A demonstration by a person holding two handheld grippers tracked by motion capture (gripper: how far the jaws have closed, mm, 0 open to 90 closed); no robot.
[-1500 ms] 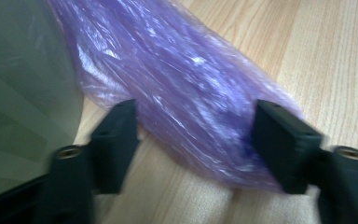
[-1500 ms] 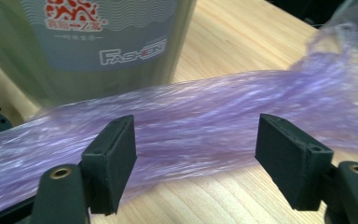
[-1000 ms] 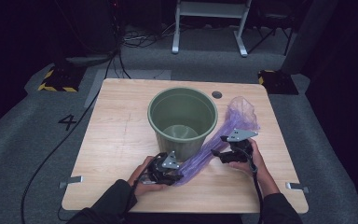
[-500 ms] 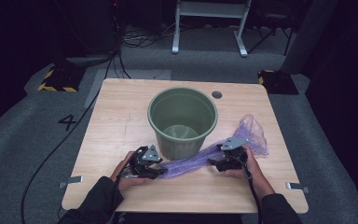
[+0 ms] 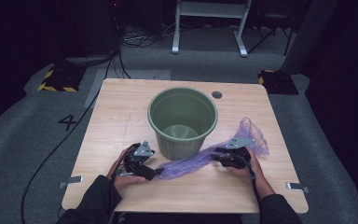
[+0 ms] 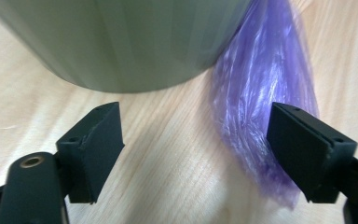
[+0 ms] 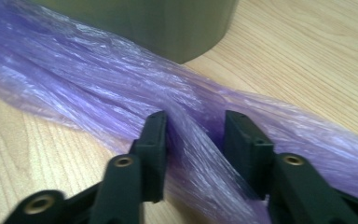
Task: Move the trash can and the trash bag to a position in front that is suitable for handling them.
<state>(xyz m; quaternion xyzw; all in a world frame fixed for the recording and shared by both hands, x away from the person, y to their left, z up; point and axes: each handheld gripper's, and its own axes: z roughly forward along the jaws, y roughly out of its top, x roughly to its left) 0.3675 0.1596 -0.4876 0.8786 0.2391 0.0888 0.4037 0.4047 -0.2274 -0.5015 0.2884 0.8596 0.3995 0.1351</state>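
Readable writing: a single "4" (image 5: pixel 68 122) marked on the grey floor left of the tabletop (image 5: pixel 121 112); nothing legible on bin, bag or grippers. Count: one green bin (image 5: pixel 182 122), one purple plastic bag (image 5: pixel 191 163), two grippers, two hazard-striped floor blocks (image 5: pixel 56 80). Bin upright near the tabletop's middle, open and empty. Bag stretched flat along the near side of the bin, running left to right, its bunched end (image 5: pixel 254 135) puffed up at the right beyond the right gripper (image 5: pixel 220 157). Left gripper (image 5: pixel 156 171) at the bag's left tip, jaws just opened wide, the bag's end lying loose against the right-hand jaw in the left gripper view, unpinched. Right gripper's jaws just narrowed, straddling the twisted film (image 7: pixel 191 130); a visible gap remaining between pads, film bunched in it and touching both inner faces.
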